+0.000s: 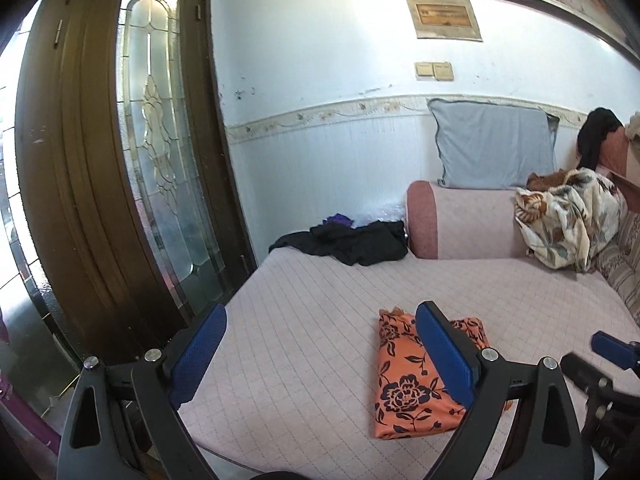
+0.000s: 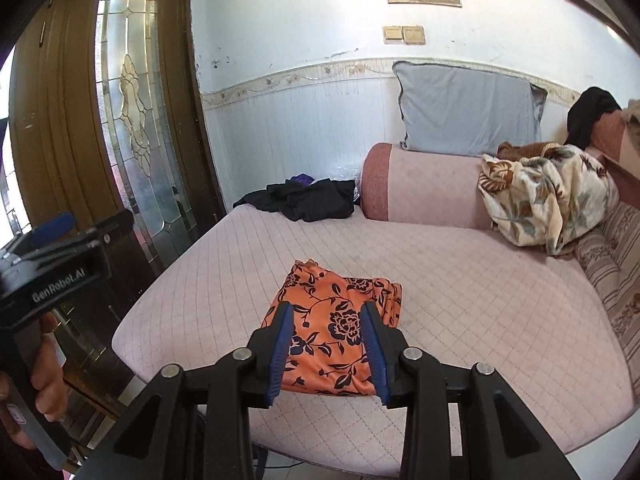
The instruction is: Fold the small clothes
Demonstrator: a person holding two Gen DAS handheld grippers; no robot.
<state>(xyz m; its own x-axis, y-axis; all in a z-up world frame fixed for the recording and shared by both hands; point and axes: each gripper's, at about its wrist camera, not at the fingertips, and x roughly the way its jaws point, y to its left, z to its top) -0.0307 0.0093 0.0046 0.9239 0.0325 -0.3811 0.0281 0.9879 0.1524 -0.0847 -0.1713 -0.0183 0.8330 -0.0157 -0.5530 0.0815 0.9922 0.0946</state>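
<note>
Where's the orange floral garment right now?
The orange floral garment lies folded near the pink mattress's front edge, below both grippers, with the black clothes beyond it near the door.

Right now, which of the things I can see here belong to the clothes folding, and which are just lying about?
Part of the job:
- folded orange floral garment on the pink quilted mattress
- left gripper and right gripper, both open and holding nothing
- probably the black clothes pile, still unfolded

Just lying about:
- grey pillow
- pink bolster
- floral blanket
- glass-panelled door
</note>
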